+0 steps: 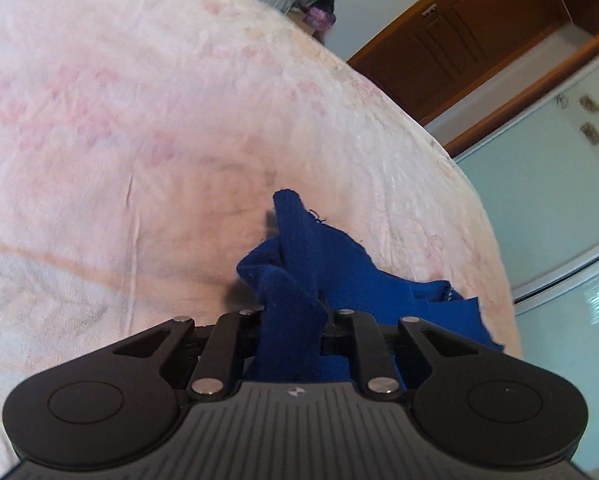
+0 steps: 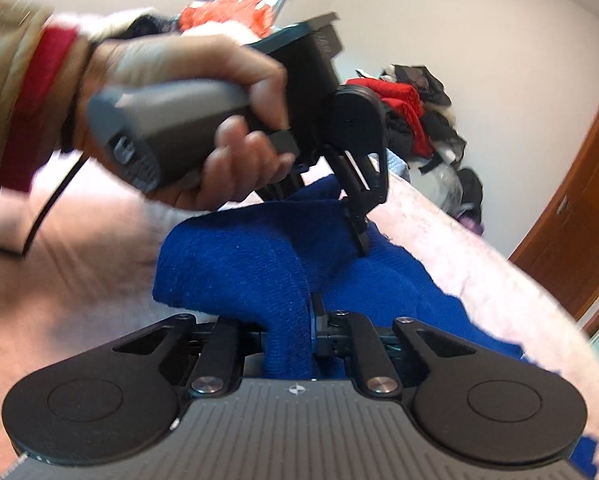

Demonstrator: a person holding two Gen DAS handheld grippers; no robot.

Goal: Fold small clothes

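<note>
Lying bunched on a pale pink bedspread (image 1: pixel 147 128), a deep-blue knitted garment (image 1: pixel 339 264) of soft, fuzzy weave is shown gathered into thick rolls and ridges, with one raw, fraying edge trailing toward the right side of the bed. The left tongs (image 1: pixel 293 320) are seen drawn narrow and clamped on a twisted fold of the garment, which rises between the black linkage bars. The right tongs (image 2: pixel 295 320) are likewise drawn narrow and closed on a thick rounded fold of the same cloth. In the right wrist view the left tongs (image 2: pixel 357 224) are seen from outside, their black fingers pressed into the blue fabric, the grey handle being gripped by a hand (image 2: pixel 203 120) that emerges from a red cuff and a tan sleeve. The bedspread is faintly patterned and creased; wide bare room is left on it ahead and to the left of the garment, while its rounded edge falls away close on the right. Beyond that edge a brown wooden door (image 1: pixel 471 40) and a heap of mixed clothes (image 2: pixel 423 116) are visible.
</note>
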